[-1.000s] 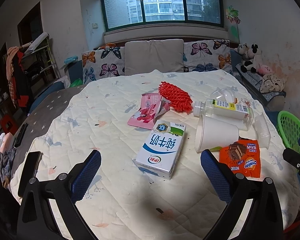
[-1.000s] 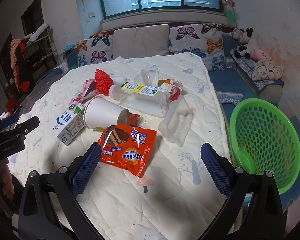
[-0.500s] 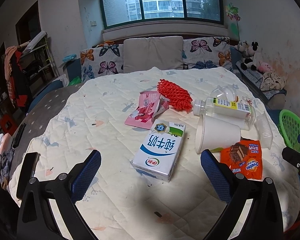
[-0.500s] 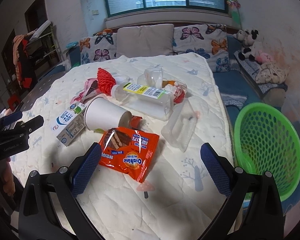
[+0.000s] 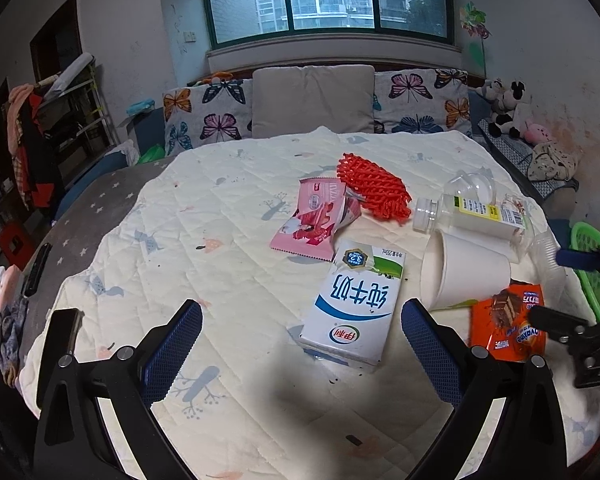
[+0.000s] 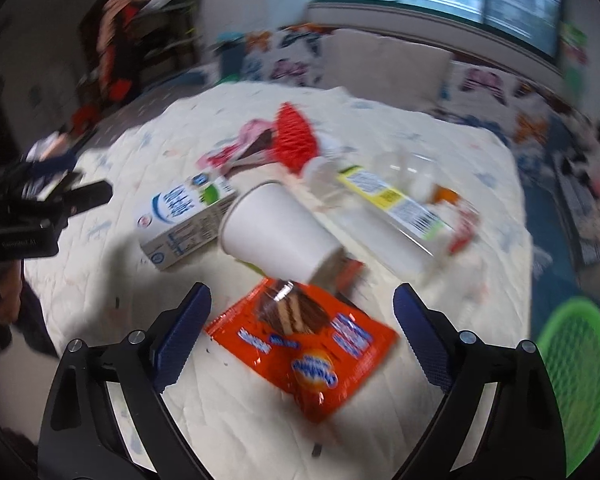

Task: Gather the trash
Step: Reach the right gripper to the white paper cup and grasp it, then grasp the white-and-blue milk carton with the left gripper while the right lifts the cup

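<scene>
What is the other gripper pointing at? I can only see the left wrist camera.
Observer: The right gripper points at the orange snack wrapper, which lies just ahead, between its fingers.
Operator: Did it grab it?
Observer: No. The fingers are wide open, and the wrapper lies flat on the quilt.
Operator: Where's the bin?
Observer: The green basket sits low to that gripper's right, past the quilt's edge. It's too blurry to tell what's inside.
</scene>
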A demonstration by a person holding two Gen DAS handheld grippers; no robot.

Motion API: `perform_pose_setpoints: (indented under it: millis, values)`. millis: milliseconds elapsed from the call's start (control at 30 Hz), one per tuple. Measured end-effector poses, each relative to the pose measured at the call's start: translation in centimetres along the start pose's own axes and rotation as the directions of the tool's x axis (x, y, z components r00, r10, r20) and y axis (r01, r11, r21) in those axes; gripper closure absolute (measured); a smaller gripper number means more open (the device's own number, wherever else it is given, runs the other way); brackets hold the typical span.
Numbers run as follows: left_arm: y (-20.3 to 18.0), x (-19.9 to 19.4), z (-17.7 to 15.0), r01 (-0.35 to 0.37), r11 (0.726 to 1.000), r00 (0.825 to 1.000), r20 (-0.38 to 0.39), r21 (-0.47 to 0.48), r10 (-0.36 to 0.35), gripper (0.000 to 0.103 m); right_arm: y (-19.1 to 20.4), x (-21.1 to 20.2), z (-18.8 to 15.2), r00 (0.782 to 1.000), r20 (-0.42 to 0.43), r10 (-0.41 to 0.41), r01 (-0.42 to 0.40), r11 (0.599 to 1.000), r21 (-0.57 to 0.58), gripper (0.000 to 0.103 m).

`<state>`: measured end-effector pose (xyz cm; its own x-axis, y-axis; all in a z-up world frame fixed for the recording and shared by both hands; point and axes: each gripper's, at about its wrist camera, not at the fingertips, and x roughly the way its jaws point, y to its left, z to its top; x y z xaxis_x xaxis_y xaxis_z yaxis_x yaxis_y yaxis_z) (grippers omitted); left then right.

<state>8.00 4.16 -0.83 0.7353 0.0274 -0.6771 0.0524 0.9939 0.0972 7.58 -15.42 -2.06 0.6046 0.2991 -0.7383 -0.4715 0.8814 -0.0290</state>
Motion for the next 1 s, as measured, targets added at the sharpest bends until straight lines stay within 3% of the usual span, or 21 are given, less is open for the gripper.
perform_pose_setpoints:
  millis: [233,600,667,767,1000]
  values:
    - [-0.1,1.8,0.0,0.032,0.999,0.999,-0.04,0.02,-0.031,0.006,1.0,3.8,2.1,0.996,-0.062,0.064,-0.074,0.981,-0.177,0.012]
    - [-0.2,4.3,0.1,0.086,0.996,0.993,-0.089,0.035,-0.082,0.006,2.3,8.5,3.4,0.988,-0.139,0.073,-0.12,0.923,-0.366,0.012]
    - [-0.3,4.6,0.1,0.098,0.994,0.991,-0.097,0.04,-0.094,0.006,2.3,9.2,3.5,0.986,-0.151,0.071,-0.124,0.918,-0.377,0.013]
    - [-0.4,5.3,0.2,0.116,0.992,0.988,-0.111,0.046,-0.11,0.006,2.2,9.6,3.5,0.985,-0.159,0.074,-0.128,0.92,-0.37,0.026]
    - [-1.2,7.1,0.6,0.161,0.985,0.977,-0.148,0.063,-0.151,0.006,1.1,7.0,4.0,0.993,-0.067,0.094,-0.109,0.952,-0.287,0.027]
